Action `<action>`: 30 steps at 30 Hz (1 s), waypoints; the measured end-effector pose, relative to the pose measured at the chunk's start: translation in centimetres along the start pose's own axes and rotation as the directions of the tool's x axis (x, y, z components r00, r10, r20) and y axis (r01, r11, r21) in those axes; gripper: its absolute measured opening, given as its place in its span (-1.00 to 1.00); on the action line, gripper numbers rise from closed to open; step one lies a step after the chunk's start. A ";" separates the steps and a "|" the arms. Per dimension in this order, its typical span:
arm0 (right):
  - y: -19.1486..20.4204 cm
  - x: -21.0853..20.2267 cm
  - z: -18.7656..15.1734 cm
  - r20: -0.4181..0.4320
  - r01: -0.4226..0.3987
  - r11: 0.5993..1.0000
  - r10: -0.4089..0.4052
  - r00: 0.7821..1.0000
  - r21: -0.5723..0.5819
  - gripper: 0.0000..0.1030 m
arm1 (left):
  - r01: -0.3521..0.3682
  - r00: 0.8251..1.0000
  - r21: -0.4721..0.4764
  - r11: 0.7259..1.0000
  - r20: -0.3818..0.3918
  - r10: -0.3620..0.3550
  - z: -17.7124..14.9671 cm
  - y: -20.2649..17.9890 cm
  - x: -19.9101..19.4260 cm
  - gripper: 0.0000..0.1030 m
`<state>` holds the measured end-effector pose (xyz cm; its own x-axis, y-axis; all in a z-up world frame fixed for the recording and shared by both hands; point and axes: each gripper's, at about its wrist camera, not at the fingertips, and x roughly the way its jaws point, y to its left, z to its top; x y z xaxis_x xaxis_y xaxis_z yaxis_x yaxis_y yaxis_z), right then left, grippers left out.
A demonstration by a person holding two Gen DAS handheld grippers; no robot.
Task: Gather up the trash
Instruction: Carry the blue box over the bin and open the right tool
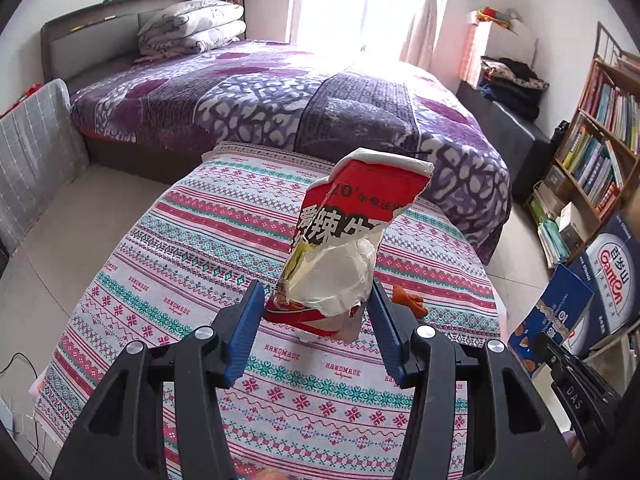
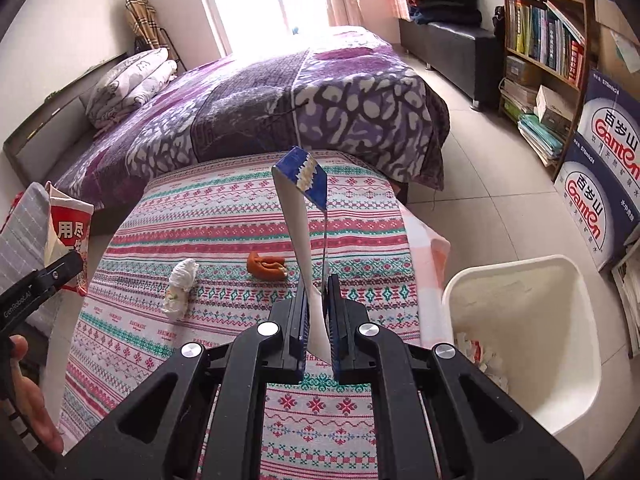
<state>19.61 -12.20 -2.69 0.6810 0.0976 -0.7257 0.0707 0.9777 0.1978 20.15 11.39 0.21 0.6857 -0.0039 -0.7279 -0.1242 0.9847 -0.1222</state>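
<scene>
My left gripper (image 1: 316,300) is shut on a crumpled red and white snack wrapper (image 1: 348,236), held upright above the patterned tablecloth (image 1: 180,280). The wrapper also shows at the left edge of the right wrist view (image 2: 68,228). My right gripper (image 2: 318,292) is shut on a flattened blue and white carton (image 2: 304,208), which stands up between the pads; it shows in the left wrist view too (image 1: 548,316). An orange peel (image 2: 266,266) and a crumpled white tissue (image 2: 180,284) lie on the cloth ahead of the right gripper. The peel shows behind the left gripper's right finger (image 1: 410,300).
A white trash bin (image 2: 532,340) with scraps inside stands on the floor right of the table. A purple bed (image 2: 280,96) lies beyond the table. A bookshelf (image 2: 548,40) and blue Ganten water boxes (image 2: 600,184) line the right wall.
</scene>
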 end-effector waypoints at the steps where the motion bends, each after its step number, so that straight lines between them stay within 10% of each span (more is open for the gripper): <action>1: -0.2 -0.2 0.0 0.005 0.009 1.000 -0.009 1.000 -0.005 -0.84 | 0.002 1.000 0.005 1.000 0.000 -0.002 -0.1 -0.4 0.0 0.02; 30: -9.9 -2.9 -0.1 -0.010 0.103 0.987 -0.103 0.995 0.122 -0.83 | 0.081 0.997 0.175 0.981 -0.028 -0.078 -2.6 -11.1 0.9 0.02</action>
<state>16.89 -22.17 -2.61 0.6625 -0.0014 -0.7490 0.2292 0.9524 0.2009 20.30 -0.02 -0.82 0.6731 -0.0853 -0.7346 0.0596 0.9964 -0.0611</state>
